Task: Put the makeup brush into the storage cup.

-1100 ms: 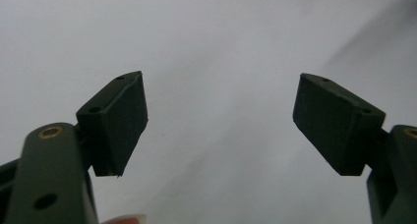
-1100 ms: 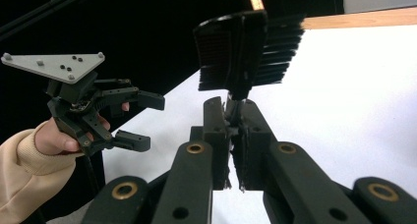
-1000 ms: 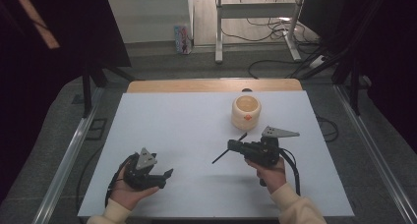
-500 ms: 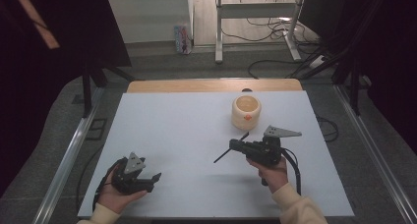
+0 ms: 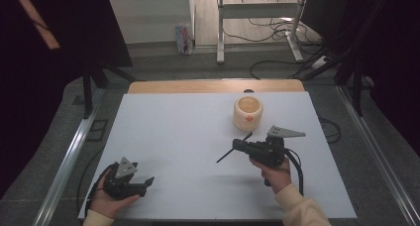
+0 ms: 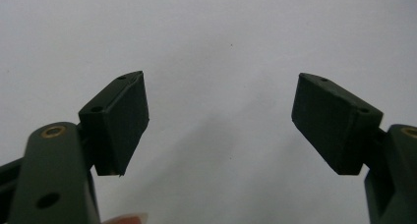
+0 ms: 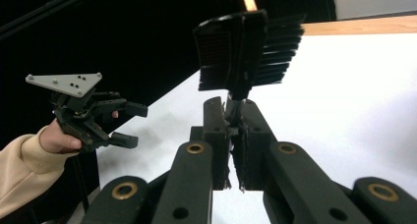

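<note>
High view: the right gripper [image 5: 236, 149] holds a black comb [image 5: 233, 150] above the white desk [image 5: 173, 137], near a cream cup [image 5: 248, 113]. Left gripper view: jaws wide apart, nothing between. Right gripper view: jaws clamped on the comb [image 7: 246, 47]; the left gripper [image 7: 129, 125] beyond is open

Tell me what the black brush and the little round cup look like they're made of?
The black flat brush clamped in the right tool looks like matt plastic: dull, with stiff, even rows of bristles. The cream round cup with an orange mark looks like smooth glazed ceramic or plastic, given its soft sheen and thick rim; the high view leaves that open.
</note>
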`<state>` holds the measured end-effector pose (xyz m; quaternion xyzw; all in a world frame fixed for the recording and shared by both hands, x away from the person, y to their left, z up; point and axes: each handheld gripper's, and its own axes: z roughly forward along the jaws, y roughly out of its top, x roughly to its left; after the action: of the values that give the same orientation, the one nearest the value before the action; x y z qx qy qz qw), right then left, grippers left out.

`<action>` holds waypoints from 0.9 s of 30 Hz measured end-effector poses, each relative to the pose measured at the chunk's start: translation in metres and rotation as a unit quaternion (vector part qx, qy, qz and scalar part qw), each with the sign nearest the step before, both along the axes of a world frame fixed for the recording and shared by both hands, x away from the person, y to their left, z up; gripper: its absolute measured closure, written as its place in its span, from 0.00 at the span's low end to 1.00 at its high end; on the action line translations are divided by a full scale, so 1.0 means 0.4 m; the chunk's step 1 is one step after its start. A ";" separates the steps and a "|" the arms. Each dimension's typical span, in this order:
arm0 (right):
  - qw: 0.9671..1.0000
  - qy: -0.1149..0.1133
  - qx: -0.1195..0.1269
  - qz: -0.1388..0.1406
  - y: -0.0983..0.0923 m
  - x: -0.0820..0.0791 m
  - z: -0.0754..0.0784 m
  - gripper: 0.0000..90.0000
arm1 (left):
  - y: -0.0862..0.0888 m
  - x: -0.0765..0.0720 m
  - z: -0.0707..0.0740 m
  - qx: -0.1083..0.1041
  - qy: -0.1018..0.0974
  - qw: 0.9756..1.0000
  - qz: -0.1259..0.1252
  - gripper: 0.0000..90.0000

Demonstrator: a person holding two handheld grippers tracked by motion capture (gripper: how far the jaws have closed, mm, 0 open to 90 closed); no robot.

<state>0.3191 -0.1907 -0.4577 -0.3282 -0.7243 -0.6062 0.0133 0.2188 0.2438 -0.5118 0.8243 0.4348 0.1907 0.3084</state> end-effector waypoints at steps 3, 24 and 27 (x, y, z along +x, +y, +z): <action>1.000 -0.007 0.001 -0.002 -0.004 0.003 0.011 0.94 | 0.001 0.001 0.000 -0.004 0.002 1.000 0.002 0.24; 0.999 -0.035 -0.006 -0.033 -0.055 0.057 0.101 0.94 | 0.014 0.001 0.009 -0.030 0.001 0.999 0.026 0.23; 0.998 -0.040 -0.007 -0.038 -0.062 0.065 0.112 0.94 | 0.015 0.001 0.011 -0.033 0.000 0.999 0.026 0.23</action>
<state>0.3449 -0.2156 -0.4128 -0.3314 -0.7152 -0.6140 -0.0407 0.2190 0.2496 -0.5072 0.8022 0.4619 0.1840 0.3304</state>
